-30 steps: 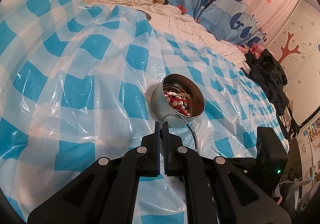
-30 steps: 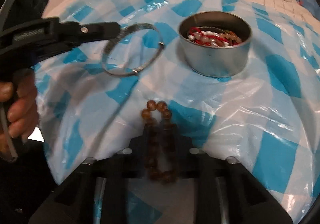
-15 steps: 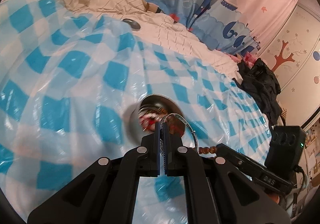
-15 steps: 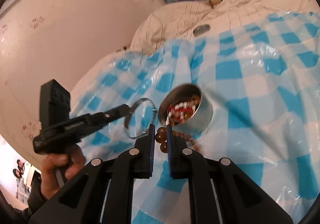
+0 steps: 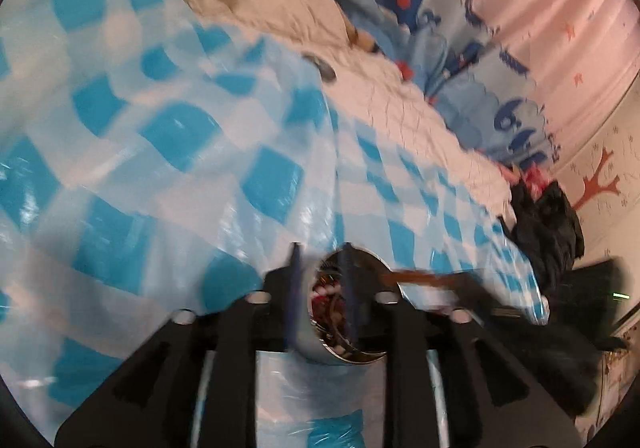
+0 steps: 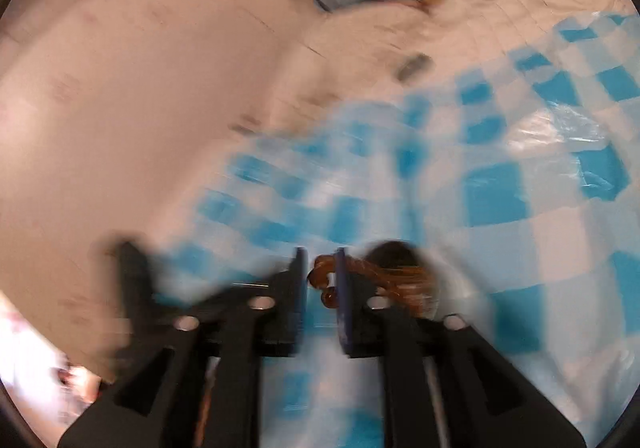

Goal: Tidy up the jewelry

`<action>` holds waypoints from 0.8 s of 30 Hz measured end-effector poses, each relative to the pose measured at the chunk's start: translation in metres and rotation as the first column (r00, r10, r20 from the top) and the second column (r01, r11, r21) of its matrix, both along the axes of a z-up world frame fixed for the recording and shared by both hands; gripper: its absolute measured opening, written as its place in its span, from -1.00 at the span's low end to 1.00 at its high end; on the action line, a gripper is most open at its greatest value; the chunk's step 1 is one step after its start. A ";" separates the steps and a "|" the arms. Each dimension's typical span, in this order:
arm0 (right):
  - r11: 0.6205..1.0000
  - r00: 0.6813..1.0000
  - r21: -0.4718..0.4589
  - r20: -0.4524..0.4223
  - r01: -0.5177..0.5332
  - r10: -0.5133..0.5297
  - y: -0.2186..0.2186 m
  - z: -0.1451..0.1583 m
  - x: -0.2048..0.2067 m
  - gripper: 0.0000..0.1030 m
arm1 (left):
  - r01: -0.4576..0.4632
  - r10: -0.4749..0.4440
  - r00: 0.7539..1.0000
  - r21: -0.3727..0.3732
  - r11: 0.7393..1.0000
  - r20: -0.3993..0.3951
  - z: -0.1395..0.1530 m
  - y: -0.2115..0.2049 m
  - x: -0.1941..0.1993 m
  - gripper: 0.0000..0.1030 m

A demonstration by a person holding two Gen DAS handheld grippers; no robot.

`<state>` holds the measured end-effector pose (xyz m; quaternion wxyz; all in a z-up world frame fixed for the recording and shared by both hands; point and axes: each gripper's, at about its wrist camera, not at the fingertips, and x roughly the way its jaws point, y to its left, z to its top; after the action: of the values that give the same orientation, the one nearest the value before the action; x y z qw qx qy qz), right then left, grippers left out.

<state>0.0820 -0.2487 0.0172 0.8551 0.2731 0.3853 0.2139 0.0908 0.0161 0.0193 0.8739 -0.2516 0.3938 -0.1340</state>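
Motion blur is smearing both views. In the left wrist view the left gripper [image 5: 320,280] is covering the near side of the tin [image 5: 348,312], and its fingers [image 5: 294,288] are hiding part of the rim; the contents are showing only as a red and dark tangle too blurred to sort. The right gripper [image 5: 500,300] is crossing in from the right edge as a dark streak, its jaws unreadable. In the right wrist view the beads [image 6: 324,284] are smearing into a brown trail running behind the right finger, and the tin [image 6: 396,256] is blurring into a dark patch. The other gripper [image 6: 132,276] is blurring near the cloth's [image 6: 496,200] left edge.
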 end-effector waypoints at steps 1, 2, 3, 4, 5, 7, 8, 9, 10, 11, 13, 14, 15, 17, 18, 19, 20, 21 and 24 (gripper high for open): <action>0.996 0.999 -0.075 -0.019 0.042 -0.044 0.001 -0.007 0.004 -0.18 | -0.006 0.006 1.000 0.005 1.000 0.004 0.003 0.005 -0.004 -0.33; 0.990 0.997 -0.125 -0.034 0.070 -0.074 -0.001 -0.014 0.004 -0.18 | -0.007 0.007 1.000 0.017 1.000 0.002 0.005 0.008 -0.007 -0.28; 0.985 0.995 -0.151 -0.038 0.087 -0.094 -0.004 -0.017 0.001 -0.18 | -0.004 0.004 1.000 0.025 1.000 -0.001 0.006 0.010 -0.010 -0.21; 0.979 0.993 -0.172 -0.029 0.110 -0.116 -0.007 -0.017 -0.005 -0.18 | 0.005 -0.005 1.000 0.031 1.000 -0.003 0.007 0.011 -0.013 -0.18; 0.973 0.991 -0.192 -0.015 0.127 -0.133 -0.011 -0.016 -0.013 -0.18 | 0.012 -0.012 1.000 0.033 0.999 -0.004 0.008 0.012 -0.016 -0.16; 0.967 0.990 -0.215 -0.008 0.136 -0.141 -0.016 -0.016 -0.028 -0.16 | 0.037 -0.037 0.999 0.046 0.998 -0.012 0.010 0.011 -0.025 -0.01; 0.963 0.989 -0.229 -0.008 0.139 -0.145 -0.019 -0.018 -0.039 -0.11 | 0.045 -0.044 0.999 0.057 0.997 -0.013 0.011 0.010 -0.029 0.02; 0.960 0.989 -0.240 -0.014 0.142 -0.150 -0.022 -0.022 -0.050 -0.04 | 0.060 -0.060 0.998 0.082 0.995 -0.010 0.013 0.007 -0.036 0.05; 0.954 0.986 -0.259 -0.027 0.150 -0.163 -0.026 -0.029 -0.066 0.00 | 0.077 -0.077 0.997 0.107 0.991 -0.006 0.014 0.004 -0.042 0.07; 0.948 0.984 -0.274 -0.036 0.160 -0.176 -0.026 -0.034 -0.076 0.09 | 0.099 -0.101 0.995 0.146 0.984 0.004 0.017 -0.002 -0.051 0.09; 0.931 0.975 -0.312 -0.057 0.187 -0.215 -0.026 -0.045 -0.098 0.12 | 0.118 -0.126 0.992 0.210 0.971 0.024 0.018 -0.010 -0.065 0.14; 0.919 0.971 -0.340 -0.054 0.201 -0.232 -0.022 -0.050 -0.110 0.12 | 0.120 -0.130 0.991 0.234 0.965 0.029 0.018 -0.012 -0.071 0.16; 0.907 0.970 -0.363 -0.033 0.213 -0.240 -0.019 -0.050 -0.117 0.19 | 0.120 -0.133 0.991 0.266 0.956 0.033 0.017 -0.015 -0.081 0.18; 0.880 0.967 -0.407 0.040 0.245 -0.251 -0.006 -0.046 -0.133 0.35 | 0.115 -0.131 0.991 0.310 0.944 0.031 0.014 -0.016 -0.097 0.23; 0.870 0.966 -0.421 0.076 0.257 -0.249 0.000 -0.046 -0.140 0.45 | 0.105 -0.120 0.992 0.330 0.938 0.027 0.011 -0.016 -0.106 0.28; 0.860 0.963 -0.435 0.100 0.268 -0.250 0.005 -0.047 -0.145 0.48 | 0.097 -0.112 0.994 0.342 0.935 0.022 0.010 -0.016 -0.113 0.34; 0.848 0.962 -0.455 0.114 0.273 -0.249 0.010 -0.050 -0.150 0.51 | 0.094 -0.107 0.994 0.349 0.932 0.019 0.008 -0.015 -0.120 0.37; 0.840 0.963 -0.471 0.110 0.269 -0.247 0.014 -0.052 -0.149 0.51 | 0.092 -0.105 0.994 0.362 0.928 0.017 0.006 -0.016 -0.129 0.43; 0.829 0.958 -0.483 0.117 0.284 -0.261 0.015 -0.051 -0.155 0.62 | 0.086 -0.104 0.994 0.398 0.913 0.022 0.005 -0.016 -0.144 0.58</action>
<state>-0.0733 -0.2337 -0.0343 0.9266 0.0923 0.3644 -0.0097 -0.0534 -0.0004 0.0240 0.9073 -0.0471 0.4058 -0.0991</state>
